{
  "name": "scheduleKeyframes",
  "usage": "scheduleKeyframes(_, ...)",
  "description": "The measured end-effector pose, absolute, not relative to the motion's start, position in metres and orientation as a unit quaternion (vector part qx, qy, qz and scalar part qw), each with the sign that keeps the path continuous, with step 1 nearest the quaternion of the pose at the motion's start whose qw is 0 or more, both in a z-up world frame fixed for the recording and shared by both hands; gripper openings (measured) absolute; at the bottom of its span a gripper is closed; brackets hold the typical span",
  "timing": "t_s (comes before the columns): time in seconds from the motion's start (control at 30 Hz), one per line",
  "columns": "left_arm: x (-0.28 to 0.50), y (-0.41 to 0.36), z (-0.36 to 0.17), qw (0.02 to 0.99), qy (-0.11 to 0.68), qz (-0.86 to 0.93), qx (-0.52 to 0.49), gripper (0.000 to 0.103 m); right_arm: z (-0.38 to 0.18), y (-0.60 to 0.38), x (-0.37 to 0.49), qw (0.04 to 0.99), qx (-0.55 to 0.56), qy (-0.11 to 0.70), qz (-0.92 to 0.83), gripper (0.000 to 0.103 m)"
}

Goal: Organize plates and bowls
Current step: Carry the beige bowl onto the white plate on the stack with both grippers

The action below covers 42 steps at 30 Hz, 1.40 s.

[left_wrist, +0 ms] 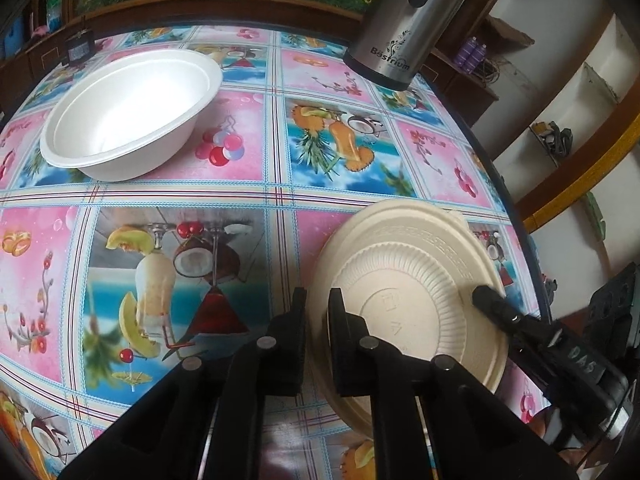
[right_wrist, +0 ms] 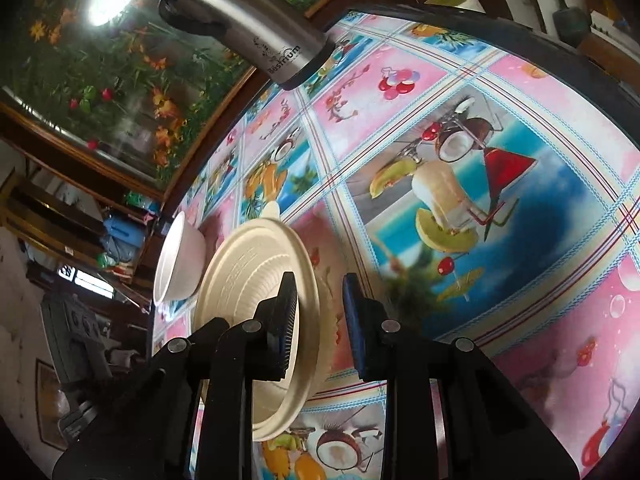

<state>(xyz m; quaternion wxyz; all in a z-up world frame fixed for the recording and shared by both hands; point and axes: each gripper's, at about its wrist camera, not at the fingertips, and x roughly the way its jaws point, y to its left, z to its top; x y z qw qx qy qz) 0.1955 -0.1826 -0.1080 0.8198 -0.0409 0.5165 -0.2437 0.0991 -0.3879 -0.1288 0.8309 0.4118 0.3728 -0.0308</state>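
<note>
- While both tools worked at it, the plate stack (left_wrist: 408, 264) lay upside down on the counter (left_wrist: 240, 192), well on the near side of the steel flask (left_wrist: 400, 32) and close to the counter's edge.
- White bowl (left_wrist: 132, 108): upright and empty, far to the left of the flask, well apart from the plates.
- Left gripper (left_wrist: 320, 312): its fingers were pinched tight on the rim farthest from the flask, one pad on the upturned base and one outside.
- Right gripper (right_wrist: 320, 312): its fingers stood narrow astride the opposite rim. One pad lay on the plate, while the other seemed to show a sliver of cloth beside it, so no firm clamp was evident.
- Handling, as a judgement: the plates looked like moulded pulp or foam, so very light, fairly stiff, yet easily dented or cracked at the thin lip.
- The ribbed rim probably offered the best hold. A gentle squeeze from both sides should have kept the nested plates from sliding apart.
</note>
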Motion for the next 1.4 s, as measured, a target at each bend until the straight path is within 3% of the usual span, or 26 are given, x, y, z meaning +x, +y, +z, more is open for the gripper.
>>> scheduleKeyframes(0.1, 0.195, -0.183, -0.108, 0.821, 0.516, -0.242, -0.038, 0.008, -0.124, -0.381, 0.100, 0.842, 0.386, 0.376, -0.035, 0.008)
scheduleKeyframes(0.67, 0.180, -0.158, -0.102, 0.823, 0.515, -0.233, -0.054, 0.009, -0.112, -0.356, 0.089, 0.866, 0.344, 0.360, -0.042, 0.008)
scheduleKeyframes(0.93, 0.142, -0.101, -0.089, 0.838, 0.510, -0.187, -0.042, 0.009, -0.111, -0.310, 0.074, 0.860, 0.356, 0.366, 0.001, 0.009)
scheduleKeyframes(1.4, 0.067, 0.032, -0.047, 0.879, 0.461, -0.100, -0.067, 0.010, -0.061, -0.180, 0.053, 0.879, 0.290, 0.359, 0.120, 0.009)
